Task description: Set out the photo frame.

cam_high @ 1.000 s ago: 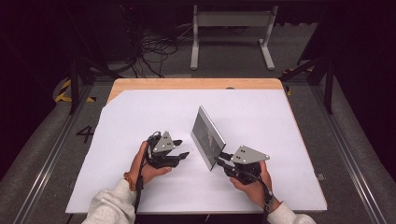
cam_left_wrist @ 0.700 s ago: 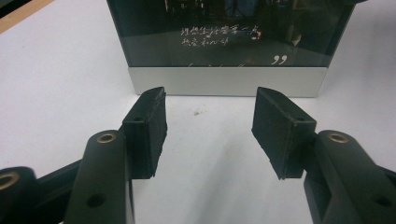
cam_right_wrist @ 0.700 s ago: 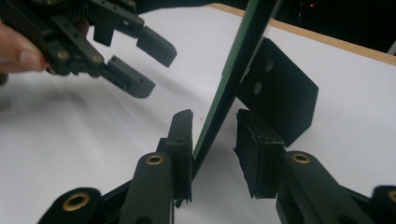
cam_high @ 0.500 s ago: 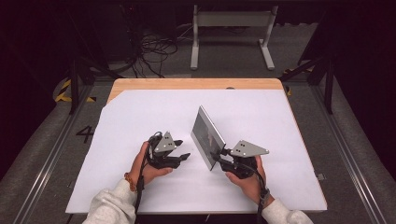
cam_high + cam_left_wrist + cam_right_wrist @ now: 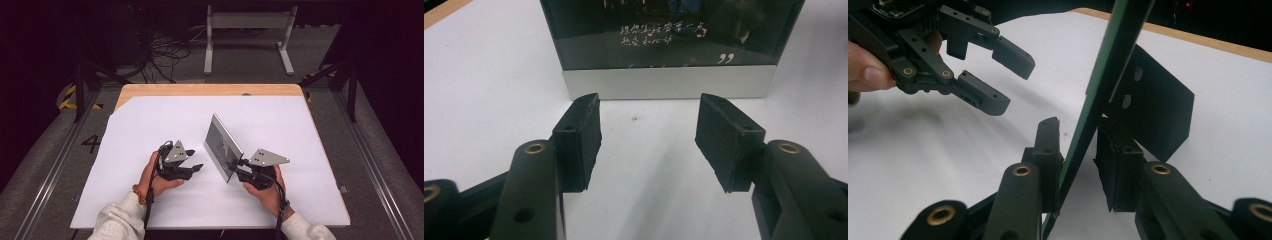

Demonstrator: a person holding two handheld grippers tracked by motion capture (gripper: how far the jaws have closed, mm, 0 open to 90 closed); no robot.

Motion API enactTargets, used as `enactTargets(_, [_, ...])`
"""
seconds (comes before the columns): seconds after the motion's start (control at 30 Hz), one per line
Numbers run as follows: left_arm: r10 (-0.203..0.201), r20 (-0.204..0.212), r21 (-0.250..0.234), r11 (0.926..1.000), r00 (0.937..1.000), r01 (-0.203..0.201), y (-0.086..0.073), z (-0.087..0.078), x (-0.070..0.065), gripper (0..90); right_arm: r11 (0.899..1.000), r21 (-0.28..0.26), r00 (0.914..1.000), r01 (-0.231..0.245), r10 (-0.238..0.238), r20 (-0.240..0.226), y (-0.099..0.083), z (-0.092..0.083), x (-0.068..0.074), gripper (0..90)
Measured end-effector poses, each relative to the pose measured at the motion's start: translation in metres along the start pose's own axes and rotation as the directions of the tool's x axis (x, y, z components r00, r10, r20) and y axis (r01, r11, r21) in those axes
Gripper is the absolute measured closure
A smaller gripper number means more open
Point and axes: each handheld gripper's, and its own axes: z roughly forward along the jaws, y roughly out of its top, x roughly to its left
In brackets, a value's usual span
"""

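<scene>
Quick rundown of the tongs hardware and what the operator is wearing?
Both tongs, left and right, are black linkages with brass-coloured pivot bushings and blocky black pads. Each carries a grey three-cornered plate and a black cable. Sleeves are white; the left wrist wears a beaded bracelet.

Glossy glass frame [image 5: 223,146] — matt white paper [image 5: 150,130]

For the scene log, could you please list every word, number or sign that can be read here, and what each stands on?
"4": dark figure on the grey floor left of the table.
Closing quotation mark, "”": white, on the picture frame, lower right of its dark panel.
Two short lines of white handwritten characters on that panel: too small and blurred to read.
Nothing legible elsewhere.
</scene>
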Motion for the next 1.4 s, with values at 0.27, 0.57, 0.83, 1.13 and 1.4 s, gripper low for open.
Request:
enactTargets(0.27, [-0.012, -0.006, 0.011, 0.9999, 0.9999, 0.012, 0.0, 0.005, 0.003, 40.1, 1.0, 0.008, 0.9998, 0.015, -0.015, -0.016, -0.002, -0.008, -0.008, 75.6])
enactTargets(0.57, [-0.034, 0.014, 0.008, 0.9994, 0.9993, 0.033, 0.007, 0.016, 0.007, 37.5, 1.0, 0.014, 0.9994, 0.017, -0.016, -0.031, -0.002, -0.011, -0.013, 77.0])
enactTargets(0.83, [-0.056, 0.03, -0.006, 0.9984, 0.998, 0.057, 0.01, 0.023, 0.016, 33.0, 0.998, 0.03, 0.9985, 0.052, -0.052, -0.017, -0.002, -0.018, -0.01, 77.3])
enactTargets(1.13, [-0.046, 0.049, -0.002, 0.9989, 0.9977, 0.046, 0.011, 0.026, 0.017, 28.5, 1.0, 0.027, 0.9977, 0.009, -0.007, -0.067, -0.002, -0.017, -0.02, 80.9])
enactTargets(1.4, [-0.035, 0.031, 0.015, 0.9993, 0.9989, 0.035, 0.012, 0.029, 0.017, 26.6, 0.999, 0.034, 0.9973, 0.004, -0.002, -0.074, -0.001, -0.018, -0.03, 82.4])
